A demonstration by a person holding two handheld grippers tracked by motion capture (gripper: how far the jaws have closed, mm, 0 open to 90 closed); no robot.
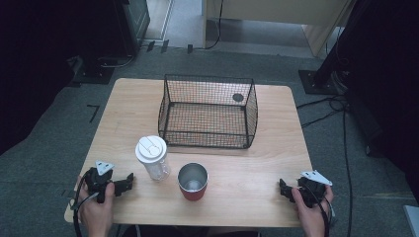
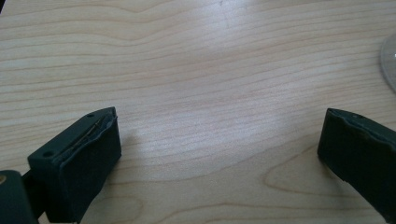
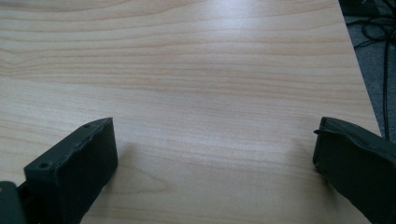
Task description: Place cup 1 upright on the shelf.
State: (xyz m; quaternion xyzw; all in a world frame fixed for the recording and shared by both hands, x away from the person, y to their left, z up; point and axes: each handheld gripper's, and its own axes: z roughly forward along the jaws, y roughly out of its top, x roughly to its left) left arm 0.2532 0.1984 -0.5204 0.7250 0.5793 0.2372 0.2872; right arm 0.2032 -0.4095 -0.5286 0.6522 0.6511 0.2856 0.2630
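**Both grippers wide, nothing held**

We see the clear plastic bottle w/ white lid [image 1: 153, 159] just left of the red metal-lined cup [image 1: 192, 181], both in front of the black wire basket [image 1: 207, 111]. Left gripper [image 1: 129, 178] sits near the bottle, right gripper [image 1: 282, 187] well right of the cup; jaws of both wide apart over the light wooden table [image 1: 247, 168].

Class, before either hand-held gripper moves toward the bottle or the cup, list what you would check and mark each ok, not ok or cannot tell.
1. Left hand-held gripper open, holding nothing: ok.
2. Right hand-held gripper open, holding nothing: ok.
3. Clear plastic bottle with white lid upright, lid on: ok.
4. Red metal-lined cup upright: ok.
5. Cup contents: cannot tell.
6. Black wire mesh basket open on top: ok.
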